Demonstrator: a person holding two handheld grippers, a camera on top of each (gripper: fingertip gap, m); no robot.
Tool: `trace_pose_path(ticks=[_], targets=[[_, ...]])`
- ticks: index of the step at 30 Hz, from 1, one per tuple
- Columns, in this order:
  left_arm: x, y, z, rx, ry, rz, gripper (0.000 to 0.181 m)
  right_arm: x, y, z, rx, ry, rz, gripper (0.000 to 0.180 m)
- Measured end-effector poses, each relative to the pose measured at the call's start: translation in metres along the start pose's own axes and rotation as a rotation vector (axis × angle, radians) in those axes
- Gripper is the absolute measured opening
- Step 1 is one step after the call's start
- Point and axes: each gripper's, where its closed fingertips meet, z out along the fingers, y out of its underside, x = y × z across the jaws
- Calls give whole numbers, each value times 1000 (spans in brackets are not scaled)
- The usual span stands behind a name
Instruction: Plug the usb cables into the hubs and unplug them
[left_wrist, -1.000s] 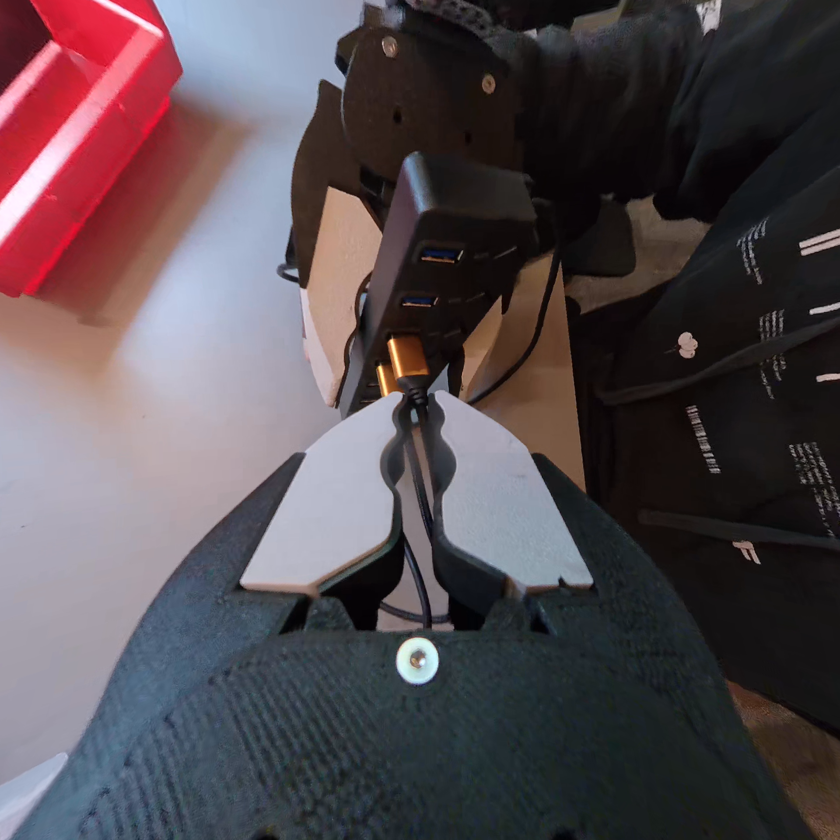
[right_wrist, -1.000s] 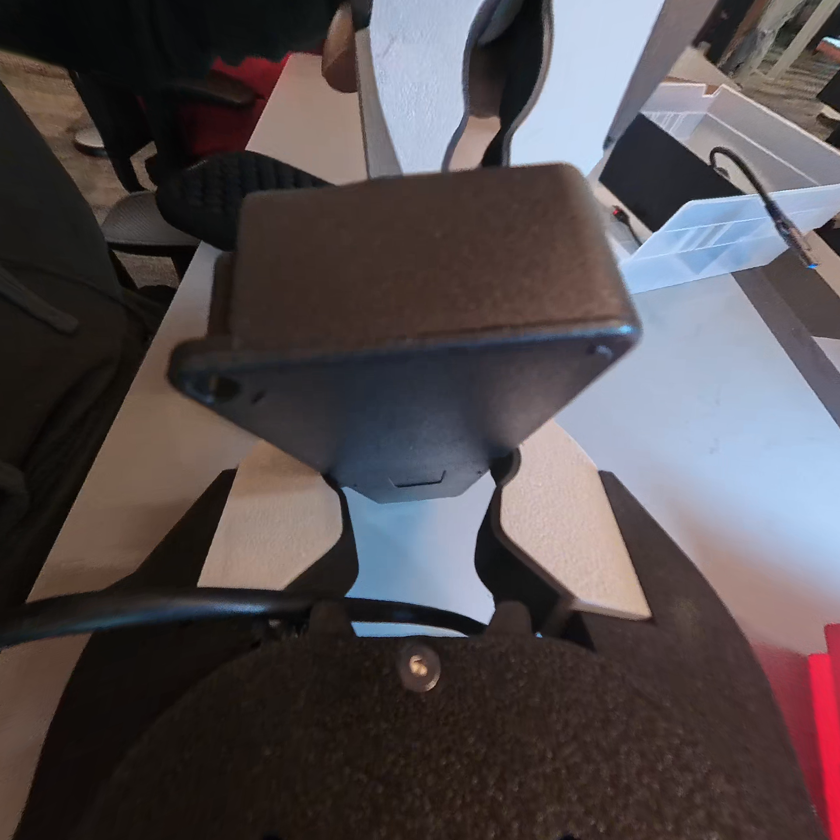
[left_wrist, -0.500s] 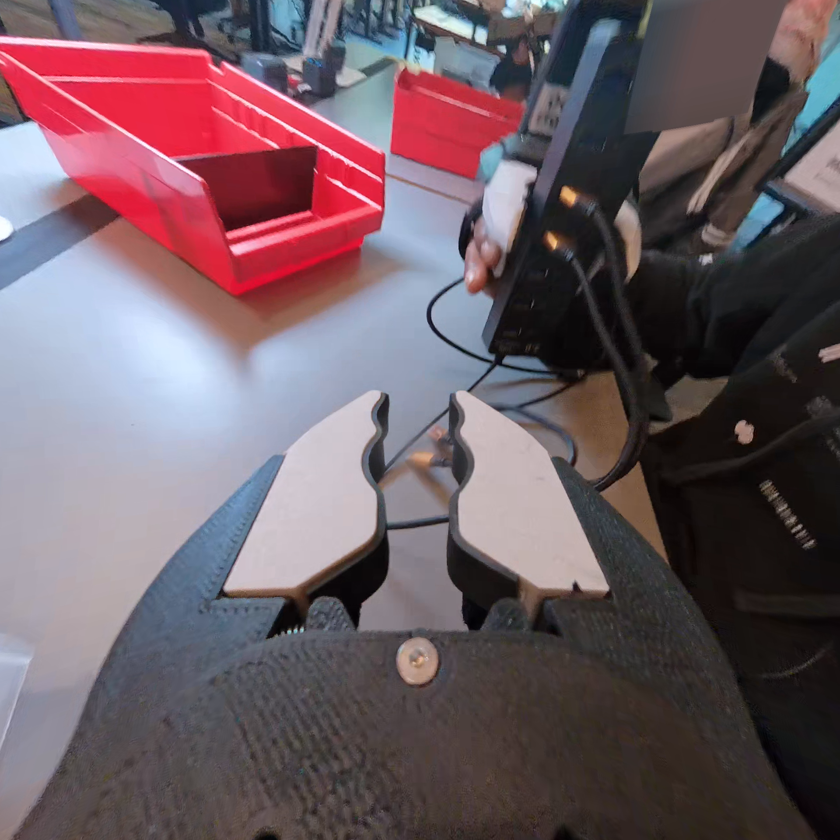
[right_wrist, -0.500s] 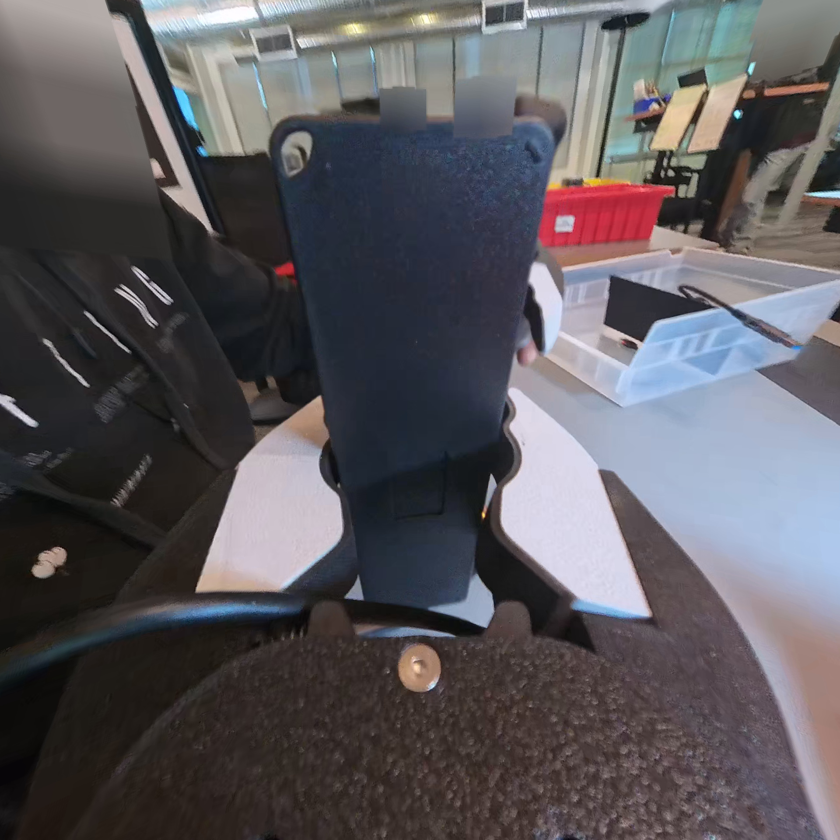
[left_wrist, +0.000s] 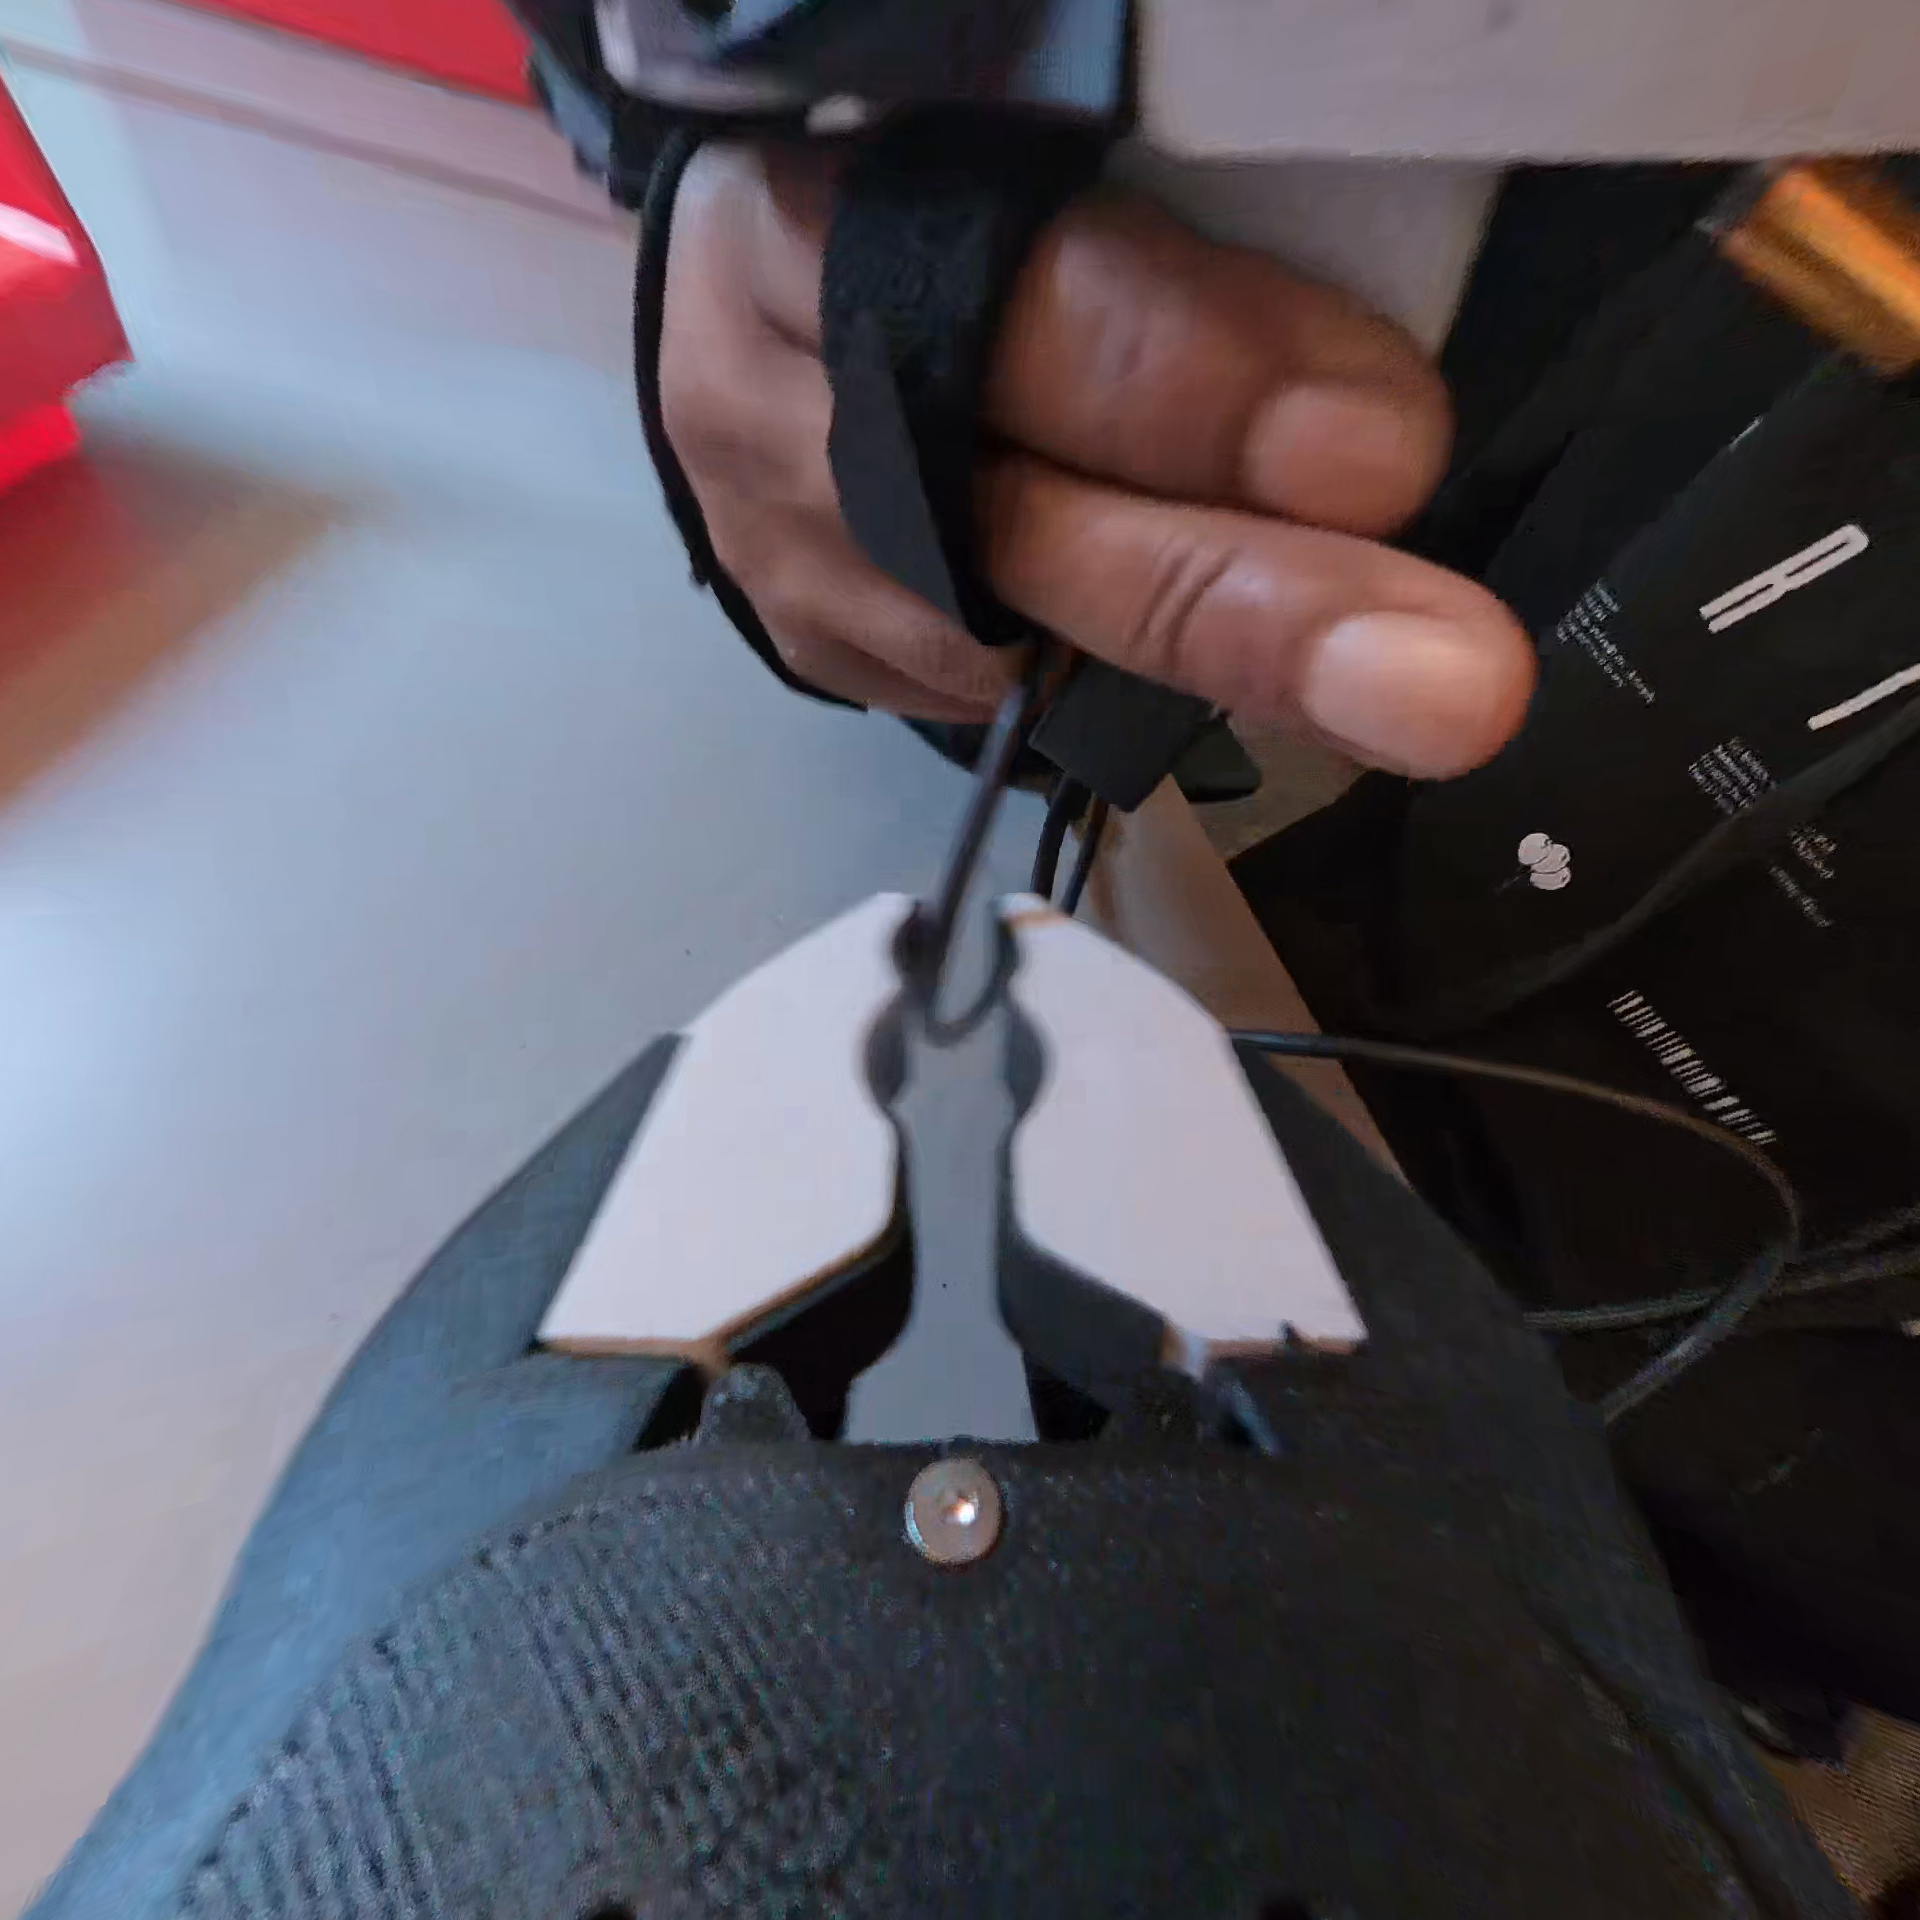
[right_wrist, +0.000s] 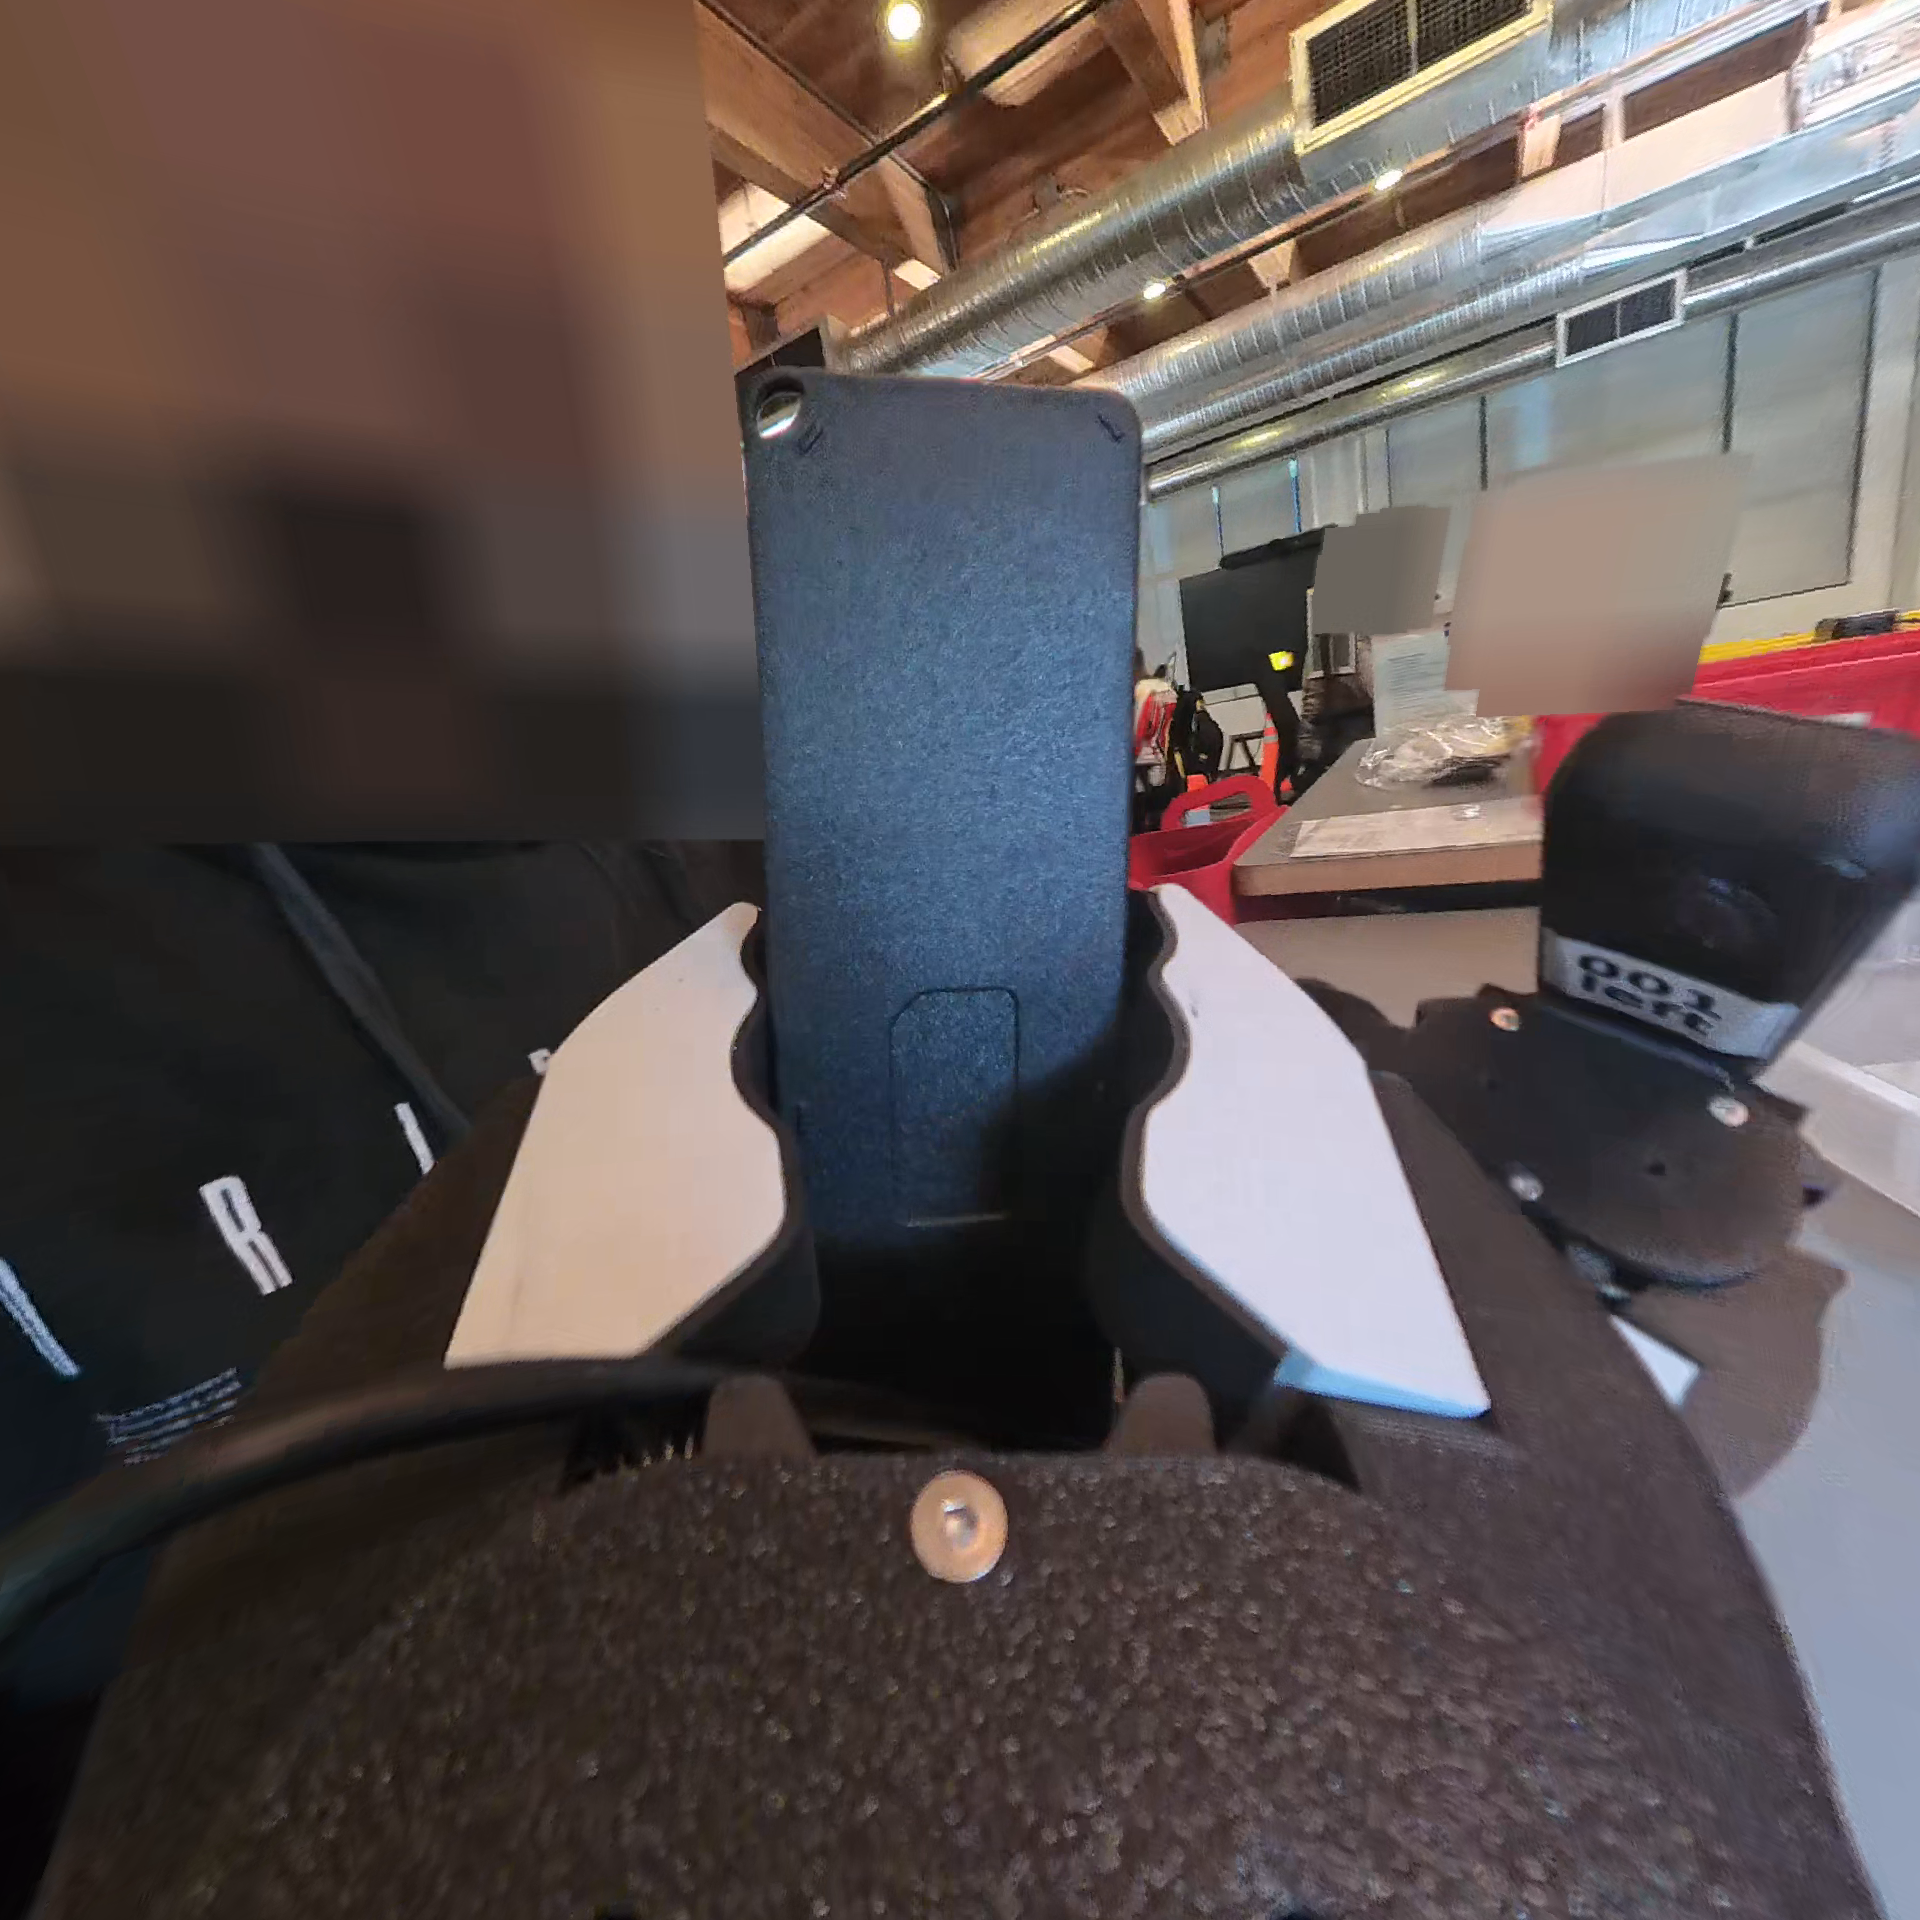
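Fingertips of the left gripper (left_wrist: 956, 920) sit at the centre of the left wrist view, parted by a narrow gap, and a thin black cable (left_wrist: 961, 883) runs up out of that gap. Whether the pads actually pinch the cable or it only threads loosely between them I cannot tell, as the picture is smeared by motion. Just beyond the tips, in the upper middle of the frame, a person's hand (left_wrist: 1091, 457) is wrapped round a black strap, with the cable and two more thin leads leading up beneath its fingers. Another thin black lead (left_wrist: 1558, 1101) loops out to the right over a dark garment with white print (left_wrist: 1714, 779). A gold-coloured plug (left_wrist: 1829, 260) shows blurred at the upper right edge. The pale tabletop (left_wrist: 312, 831) fills the left side, with a red bin (left_wrist: 42, 343) at the far left edge.

In the right wrist view, the right gripper (right_wrist: 951, 935) is clamped on the hub (right_wrist: 940, 727), a flat black slab standing upright between the white fingers (right_wrist: 644, 1143), its lower part seated deep between them and its top reaching well above the tips at frame centre. At the right of this frame the left gripper's black body shows, its camera housing tilted. Farther off are tables, red bins and ceiling ducts.
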Motion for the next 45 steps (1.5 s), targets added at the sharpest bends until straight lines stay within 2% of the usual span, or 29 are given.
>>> trace_pose_path(ticks=[1,6,9,14,27,31,34,39,42,45], targets=[[-3,2,0,-15,2,-36,0,3,-1,-5,1,29,-7,65],[-7,-19,-42,79,-124,-65,0,33,6,-41,-63,274,-55,65],[-11,-17,-56,4,-268,9,0,47,13,-44,-130,350,-76,65],[-6,-26,-69,45,-331,-3,0,65,41,-42,-303,477,-114,65],[2,-24,-68,-8,-360,77,0,77,69,-42,-489,541,-118,64],[4,-29,-67,23,-331,74,0,71,80,-38,-555,502,-134,63],[4,-34,-70,70,-319,73,0,59,72,-30,-457,403,-75,62],[0,-41,-79,179,-291,3,18,36,50,-20,-265,236,21,61],[0,-41,-88,202,-296,-14,27,31,37,-21,-194,214,27,61],[0,-38,-103,235,-320,-36,28,28,15,-27,-134,231,-5,60]])
